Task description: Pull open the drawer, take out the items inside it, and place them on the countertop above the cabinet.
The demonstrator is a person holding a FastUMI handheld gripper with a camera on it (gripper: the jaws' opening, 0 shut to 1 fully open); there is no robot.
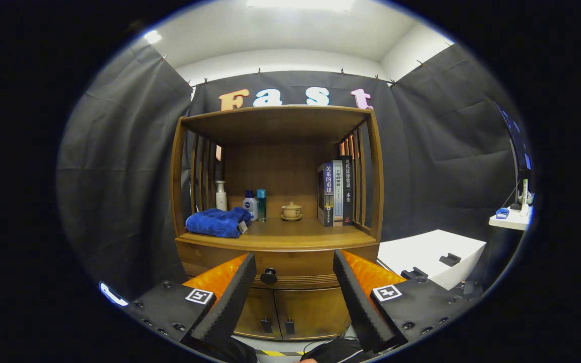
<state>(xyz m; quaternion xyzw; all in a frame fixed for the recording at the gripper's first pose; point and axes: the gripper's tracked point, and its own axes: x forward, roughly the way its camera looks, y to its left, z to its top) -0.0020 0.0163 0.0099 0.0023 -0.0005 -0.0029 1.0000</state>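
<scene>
Drawer (290,264) shut, just under the countertop (275,237) of the wooden cabinet (290,307). Gripper (293,280) spread wide, holding nothing; knob (269,276) between the fingers, beyond them. Knob looks small, hard, likely slippery: pinch it squarely. Drawer probably stiff, light.

The gripper (294,262) is held level, pointing straight ahead — its two fingers (230,297) spread wide apart, nothing between them. Neither finger touches anything — both hang free in the air.
</scene>
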